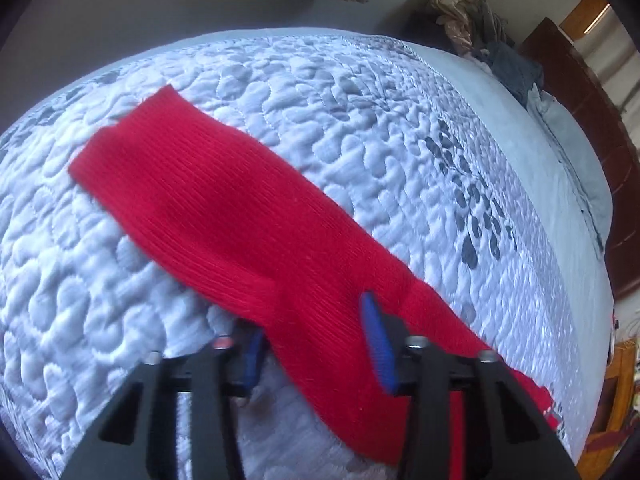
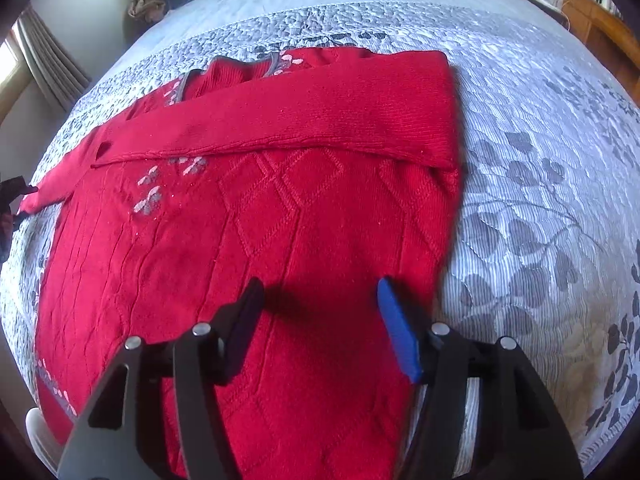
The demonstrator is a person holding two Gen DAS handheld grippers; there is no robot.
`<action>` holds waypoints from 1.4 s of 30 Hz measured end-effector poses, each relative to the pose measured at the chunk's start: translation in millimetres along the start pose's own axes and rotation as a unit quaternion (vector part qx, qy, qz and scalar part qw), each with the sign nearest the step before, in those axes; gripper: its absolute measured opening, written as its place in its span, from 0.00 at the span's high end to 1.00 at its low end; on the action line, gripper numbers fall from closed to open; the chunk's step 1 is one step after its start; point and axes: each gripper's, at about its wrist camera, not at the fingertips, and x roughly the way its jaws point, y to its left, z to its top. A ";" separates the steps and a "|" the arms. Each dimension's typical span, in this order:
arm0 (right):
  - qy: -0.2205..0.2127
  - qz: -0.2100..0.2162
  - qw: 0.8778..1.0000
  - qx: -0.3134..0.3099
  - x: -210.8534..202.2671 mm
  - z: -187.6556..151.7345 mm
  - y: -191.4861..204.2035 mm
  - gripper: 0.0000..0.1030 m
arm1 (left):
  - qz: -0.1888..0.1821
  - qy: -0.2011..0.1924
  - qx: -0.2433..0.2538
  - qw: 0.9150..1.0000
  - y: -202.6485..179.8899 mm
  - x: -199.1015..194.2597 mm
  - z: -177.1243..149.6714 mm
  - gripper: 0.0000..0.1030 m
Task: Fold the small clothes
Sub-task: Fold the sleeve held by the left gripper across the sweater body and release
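A red knit sweater lies flat on the quilted bed, its right side folded in and one sleeve laid across the chest. In the left wrist view its other sleeve stretches out over the quilt toward the far left. My left gripper stands over the near part of that sleeve; the blue pads are apart with the cloth lying between them, and I see no pinch. My right gripper hovers open above the sweater's lower body near its right edge, with nothing between its fingers.
The grey-blue quilt with a leaf print covers the bed. Bundled clothes and a pillow sit at the head end beside a dark wooden headboard. Curtains hang by the window, and wooden furniture stands past the bed's far side.
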 end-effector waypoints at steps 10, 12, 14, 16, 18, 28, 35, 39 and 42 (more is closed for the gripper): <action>-0.009 -0.003 1.000 -0.010 -1.7 -2.8 0.8 0.39 | -0.099 -0.058 0.010 0.993 -25.9 -43.2 -9.3 0.91; -0.008 -0.001 1.000 -0.007 -3.3 -2.4 0.5 0.39 | -0.113 -0.067 0.041 0.990 -49.9 -58.1 -17.7 0.91; -0.009 0.003 1.000 0.000 -7.3 -2.4 -1.0 0.40 | -0.122 -0.076 0.080 0.986 -79.1 -72.1 -28.4 0.91; -0.011 0.008 1.000 0.006 -12.1 -2.9 -2.0 0.41 | -0.137 -0.079 0.109 0.981 -104.9 -82.7 -39.0 0.91; -0.015 0.010 1.000 0.005 -18.8 -4.6 -2.4 0.41 | -0.152 -0.078 0.139 0.975 -133.7 -92.4 -53.6 0.91; -0.043 0.019 0.999 -0.020 -52.5 -23.2 6.1 0.41 | -0.221 -0.056 0.252 0.941 -255.3 -116.9 -159.1 0.91; -0.056 0.025 0.998 -0.027 -60.9 -36.9 8.9 0.41 | -0.248 -0.017 0.305 0.919 -325.5 -105.8 -258.7 0.91; -0.059 0.035 0.997 -0.022 -62.3 -39.5 3.7 0.41 | -0.245 -0.004 0.329 0.912 -351.3 -90.3 -299.7 0.91; -0.061 0.035 0.997 -0.017 -63.2 -40.1 -3.6 0.41 | -0.221 0.005 0.347 0.911 -363.7 -70.4 -323.4 0.90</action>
